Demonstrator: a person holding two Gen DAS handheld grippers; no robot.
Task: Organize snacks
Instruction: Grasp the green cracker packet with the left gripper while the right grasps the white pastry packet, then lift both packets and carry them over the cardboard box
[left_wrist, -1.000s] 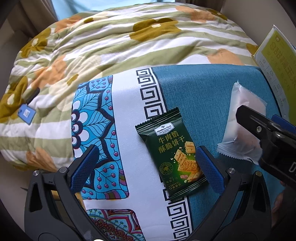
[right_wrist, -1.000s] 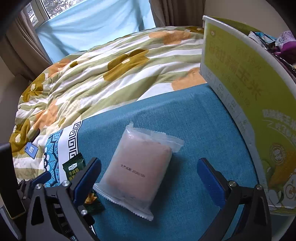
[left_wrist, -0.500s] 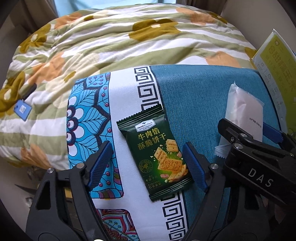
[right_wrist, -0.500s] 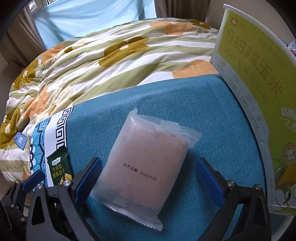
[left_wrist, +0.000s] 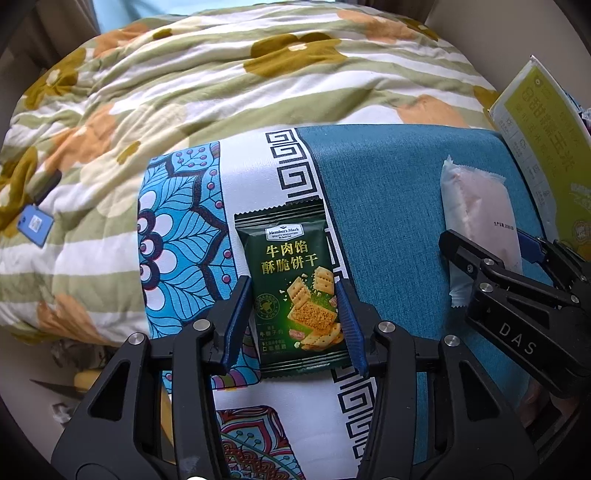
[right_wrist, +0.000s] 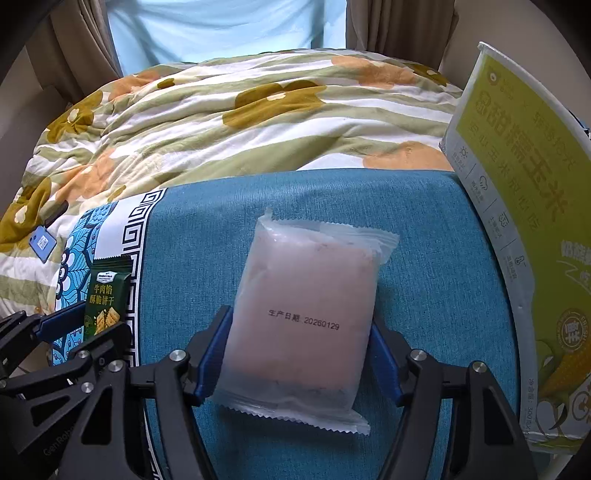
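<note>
Closing the right gripper (right_wrist: 299, 343) from wide open around the pale pink pouch (right_wrist: 310, 295), with the pads now meeting its long sides. Locating that pouch flat on the teal cloth (left_wrist: 388, 203), near the right edge.

Clenching the left gripper (left_wrist: 291, 295), likewise wide open a second ago, fully on the lower half of the green cracker packet (left_wrist: 284, 266). Locating that packet flat on the white patterned band, toward the left edge of the cloth.

Judging both grasps as made or nearly made; not yet lifting either snack toward a sorting place.

Noting, behind the cloth, a floral quilt (left_wrist: 221, 92) and curtains (right_wrist: 388, 26). Standing at the right edge, touching the cloth: a yellow-green box (right_wrist: 517, 184). Resting on the quilt at far left: a blue tag (left_wrist: 35, 225).
</note>
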